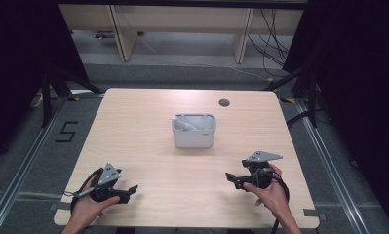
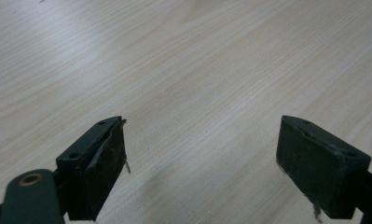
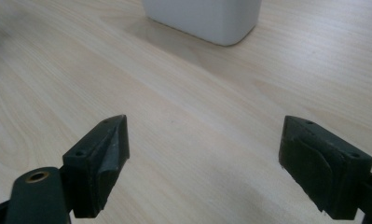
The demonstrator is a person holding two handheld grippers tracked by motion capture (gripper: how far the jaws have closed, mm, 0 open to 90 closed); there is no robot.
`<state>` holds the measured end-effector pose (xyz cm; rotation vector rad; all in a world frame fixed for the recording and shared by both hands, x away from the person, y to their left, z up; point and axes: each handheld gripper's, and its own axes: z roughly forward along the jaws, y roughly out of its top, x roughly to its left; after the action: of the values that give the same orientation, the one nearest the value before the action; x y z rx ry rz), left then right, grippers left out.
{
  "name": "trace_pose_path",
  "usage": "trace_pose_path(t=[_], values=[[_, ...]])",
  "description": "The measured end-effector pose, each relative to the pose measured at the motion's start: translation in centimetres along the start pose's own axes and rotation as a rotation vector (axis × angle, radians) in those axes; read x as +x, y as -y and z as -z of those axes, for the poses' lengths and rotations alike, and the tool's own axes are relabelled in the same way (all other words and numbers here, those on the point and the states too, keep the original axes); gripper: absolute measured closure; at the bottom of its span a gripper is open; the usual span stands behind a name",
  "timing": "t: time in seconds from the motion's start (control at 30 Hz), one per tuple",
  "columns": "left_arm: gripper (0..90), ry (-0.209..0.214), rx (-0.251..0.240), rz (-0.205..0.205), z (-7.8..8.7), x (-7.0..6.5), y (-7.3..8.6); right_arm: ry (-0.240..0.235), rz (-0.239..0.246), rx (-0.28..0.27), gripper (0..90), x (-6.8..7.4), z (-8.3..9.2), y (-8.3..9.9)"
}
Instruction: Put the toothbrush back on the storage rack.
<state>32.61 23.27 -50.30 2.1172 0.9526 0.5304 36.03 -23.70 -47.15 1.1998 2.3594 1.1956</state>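
**White bin ahead, both grippers empty at the near edge**

I have the white bin (image 1: 194,130) standing upright near the middle of the table (image 1: 148,112), well apart from both tools. From the right gripper (image 1: 229,178) the bin lies forward and to the left; from the left gripper (image 1: 132,189) it lies forward and to the right. I judge the right one slightly nearer, and the right gripper view bears that out: the bin's lower wall and rounded corner (image 3: 207,21) sit straight ahead above its jaws, with bare wood between.

The right gripper's jaws stand wide apart with nothing between them. The left gripper's jaws are also spread, over plain wood grain (image 2: 197,79), holding nothing. In the high view both tools rest low near the near edge, each held by a hand, tips turned inward toward each other.

The bin's long side runs across the table, left to right, so its near wall faces me broadside. Inside it I see pale compartments and something whitish (image 1: 184,126) leaning in the left part; I cannot tell what it is.

Nothing stands in the path to the bin. The only other mark on the top is the small round cable hole (image 1: 224,103) beyond the bin, toward the far right.
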Motion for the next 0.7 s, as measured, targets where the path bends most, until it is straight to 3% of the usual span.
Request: trace_pose_path(t=[0.07,0.1,0.23,0.3,0.33,0.37,0.4,0.43,0.5,0.6,0.63,0.7], values=[[15.1,0.001,-0.007,0.002,0.0,0.0,0.0,0.022,0.027,0.003,16.4,-0.1,0.1,0.2],[15.2,0.001,-0.008,0.003,0.0,0.0,0.0,0.002,0.014,0.006,16.1,0.0,0.1,0.4],[15.2,0.001,0.0,0.006,-0.1,-0.1,0.0,0.023,0.0,0.01,16.1,0.2,0.3,0.8],[15.2,0.001,0.008,-0.025,-0.1,0.1,0.0,0.031,0.01,0.002,16.1,0.1,0.4,1.1],[15.2,0.006,0.026,-0.029,0.1,0.1,0.0,0.031,0.003,0.003,16.1,0.1,0.4,1.2],[15.2,0.007,0.011,-0.016,0.0,0.0,0.0,0.032,0.004,0.013,16.1,0.1,0.5,1.3],[15.1,0.004,0.018,-0.04,0.0,0.2,0.0,0.023,0.013,0.003,16.1,0.0,0.4,1.5],[15.2,0.0,0.005,-0.027,-0.1,0.1,0.0,0.033,-0.023,0.015,16.1,0.3,0.6,1.6],[15.1,0.002,0.008,-0.019,-0.1,0.0,0.1,0.031,0.02,0.012,16.1,0.0,0.7,1.8],[15.2,0.006,-0.005,-0.003,-0.2,-0.2,0.1,0.036,0.017,0.01,16.1,0.1,0.9,2.1],[15.2,-0.002,-0.001,-0.025,-0.2,0.0,0.0,0.032,0.021,0.007,16.1,0.1,0.9,2.3],[15.2,-0.004,0.009,-0.024,-0.1,-0.1,0.0,0.04,0.004,0.01,16.1,0.2,1.1,2.5]])
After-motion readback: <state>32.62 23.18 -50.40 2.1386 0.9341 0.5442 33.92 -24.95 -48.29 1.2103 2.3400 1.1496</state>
